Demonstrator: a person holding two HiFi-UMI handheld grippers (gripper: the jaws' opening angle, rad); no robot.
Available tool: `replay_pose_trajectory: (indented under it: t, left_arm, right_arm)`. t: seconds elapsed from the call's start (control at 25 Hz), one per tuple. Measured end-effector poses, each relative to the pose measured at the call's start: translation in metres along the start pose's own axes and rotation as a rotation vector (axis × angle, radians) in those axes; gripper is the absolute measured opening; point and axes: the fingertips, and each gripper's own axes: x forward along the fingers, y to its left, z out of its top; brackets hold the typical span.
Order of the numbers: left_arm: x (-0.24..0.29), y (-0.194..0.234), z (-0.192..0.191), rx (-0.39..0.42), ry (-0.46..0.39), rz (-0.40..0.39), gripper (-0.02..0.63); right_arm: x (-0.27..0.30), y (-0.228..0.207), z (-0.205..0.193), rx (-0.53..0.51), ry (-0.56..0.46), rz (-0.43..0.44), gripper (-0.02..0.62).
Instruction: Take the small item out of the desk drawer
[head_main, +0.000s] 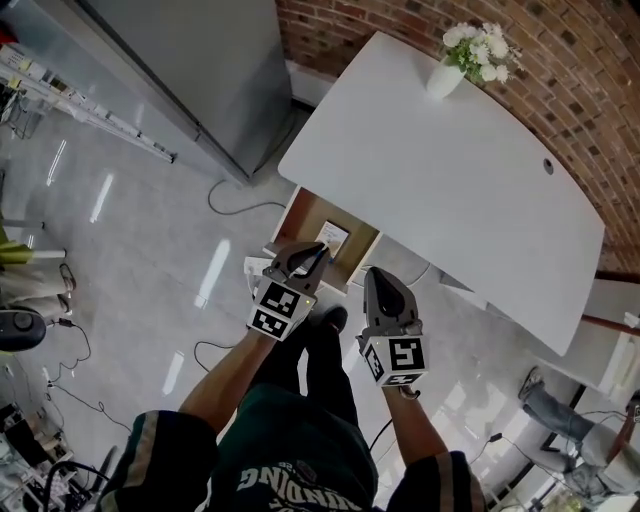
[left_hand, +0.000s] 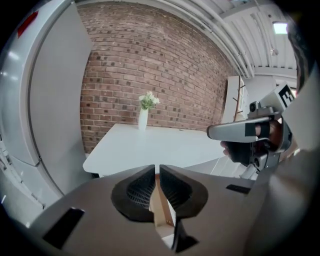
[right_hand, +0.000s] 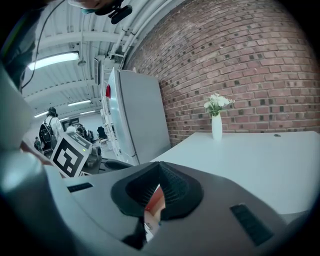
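Observation:
A white desk (head_main: 440, 170) stands against the brick wall. Under its near edge a wooden drawer (head_main: 303, 214) is pulled out, and a small white item (head_main: 332, 236) lies inside it. My left gripper (head_main: 318, 252) hangs just in front of the drawer, shut with nothing between its jaws. My right gripper (head_main: 372, 276) is a little to the right of the drawer, also shut and empty. In the left gripper view the closed left gripper (left_hand: 157, 172) points over the desk (left_hand: 150, 145), with the right gripper (left_hand: 240, 131) alongside. In the right gripper view the right gripper (right_hand: 159, 167) has its jaws touching.
A white vase of flowers (head_main: 445, 78) stands at the desk's far edge. A tall grey cabinet (head_main: 200, 70) is to the left of the desk, and cables (head_main: 235, 200) trail on the floor. Another person's legs (head_main: 555, 410) show at lower right.

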Motion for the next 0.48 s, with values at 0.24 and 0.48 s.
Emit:
replay_pose_trajectory:
  t: [0.24,0.48]
  left_arm:
    - [0.021,0.009,-0.026,-0.015,0.025,0.016,0.021]
    - [0.046,0.021,-0.070,-0.017,0.100,0.035,0.025]
  right_arm:
    - [0.016,-0.001,-0.030,0.022,0.025,-0.002,0.023]
    - [0.030,-0.005,-0.064,0.076,0.057,-0.022,0.025]
